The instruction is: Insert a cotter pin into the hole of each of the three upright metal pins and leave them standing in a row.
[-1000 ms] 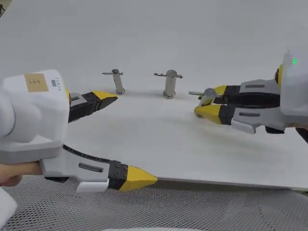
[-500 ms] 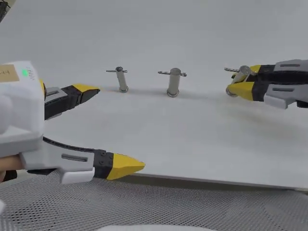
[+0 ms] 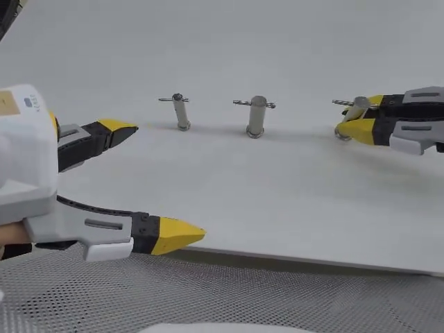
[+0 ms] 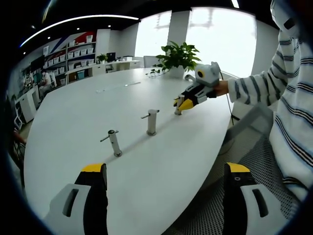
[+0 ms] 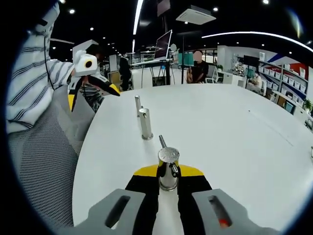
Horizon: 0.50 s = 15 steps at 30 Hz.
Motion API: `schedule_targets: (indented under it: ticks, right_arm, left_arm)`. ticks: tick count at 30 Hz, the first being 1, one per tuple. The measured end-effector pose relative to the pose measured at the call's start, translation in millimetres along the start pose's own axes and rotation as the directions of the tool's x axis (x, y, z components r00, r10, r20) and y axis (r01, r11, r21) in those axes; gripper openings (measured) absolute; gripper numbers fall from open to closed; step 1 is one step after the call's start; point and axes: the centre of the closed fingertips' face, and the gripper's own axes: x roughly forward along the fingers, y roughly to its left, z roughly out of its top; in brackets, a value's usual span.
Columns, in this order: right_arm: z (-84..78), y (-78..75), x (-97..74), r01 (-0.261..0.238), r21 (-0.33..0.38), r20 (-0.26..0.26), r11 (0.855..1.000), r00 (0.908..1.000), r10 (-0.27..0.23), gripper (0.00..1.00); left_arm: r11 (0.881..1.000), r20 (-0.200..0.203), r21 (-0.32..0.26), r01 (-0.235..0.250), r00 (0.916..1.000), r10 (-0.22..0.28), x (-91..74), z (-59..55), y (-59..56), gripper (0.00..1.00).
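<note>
**Last pin [image 3: 359, 106] now in line**

My right gripper [image 3: 352, 122] just carried it out past the middle pin [image 3: 257, 118], jaws clenched on it, foot about on the bench [image 3: 277, 201]. Left gripper [image 3: 168, 180] hangs with jaws released. Reckon only letting go remains.

- The head view looks forward and down from over the near edge of the tabletop [image 3: 277, 201]. The three metal pins [image 3: 257, 118] stand in a row across the middle of it.
- The left gripper view sits low at that edge and looks along the row from far back.
- The right gripper view looks back the other way, very close to the end pin [image 5: 168, 171] between its jaws.
- Each gripper view sees the other tool far off: the right gripper [image 4: 182, 103] and the left gripper [image 5: 93, 95].
</note>
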Motion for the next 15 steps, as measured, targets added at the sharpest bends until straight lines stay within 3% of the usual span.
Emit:
schedule_targets:
  ticks: [15]
  right_arm:
    - [-8.3,1.0,1.0,0.006,0.028,0.017,1.000,0.9998,-0.006,0.08]
  left_arm:
    - [1.000,0.004,-0.027,0.012,0.9999,-0.012,1.2,0.4,-2.9,0.99]
